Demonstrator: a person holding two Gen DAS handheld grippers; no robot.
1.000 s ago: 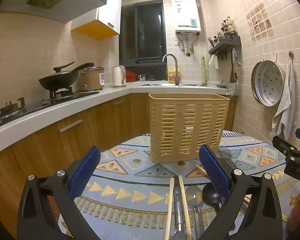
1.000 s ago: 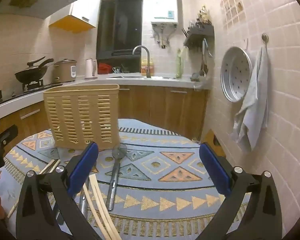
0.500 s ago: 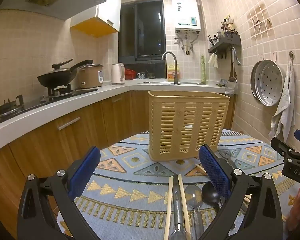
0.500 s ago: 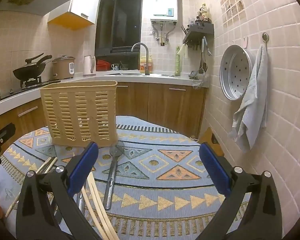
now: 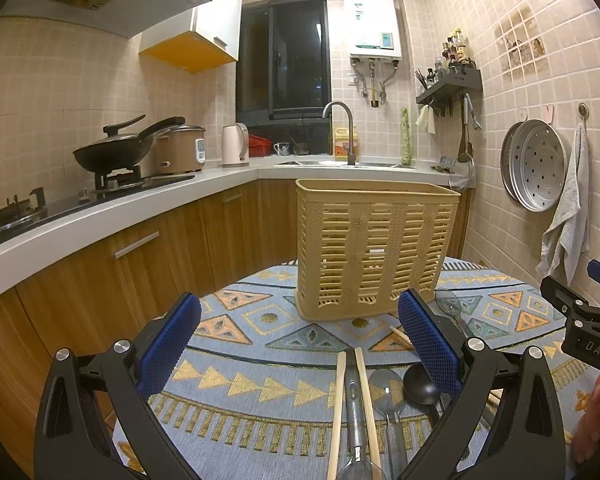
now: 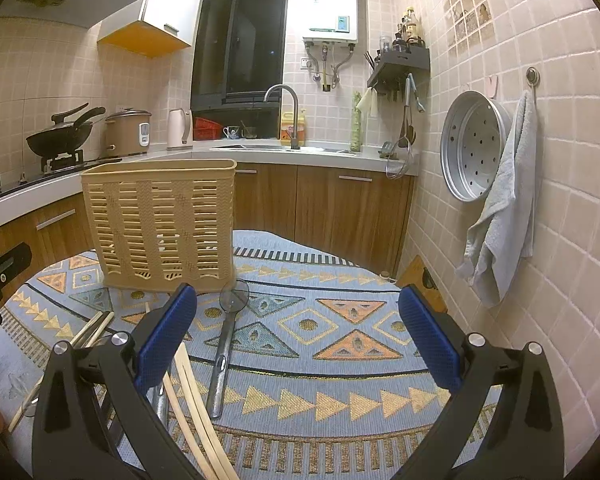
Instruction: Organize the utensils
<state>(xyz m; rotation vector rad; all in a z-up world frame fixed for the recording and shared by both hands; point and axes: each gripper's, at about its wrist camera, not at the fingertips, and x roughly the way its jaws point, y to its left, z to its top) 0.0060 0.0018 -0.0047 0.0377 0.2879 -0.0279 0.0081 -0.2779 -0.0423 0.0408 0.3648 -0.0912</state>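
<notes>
Left wrist: chopsticks between spread fingers.

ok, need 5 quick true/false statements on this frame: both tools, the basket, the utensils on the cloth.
1. The left tool is open and holds nothing. True.
2. The right tool is shut on a chopstick. False: it is open and empty.
3. The tan slotted plastic basket stands upright on the blue patterned tablecloth. True.
4. The black spoon is inside the basket. False: it lies on the cloth.
5. The clear round-headed utensil with the metal handle lies on the cloth with its head toward the basket. True.
</notes>
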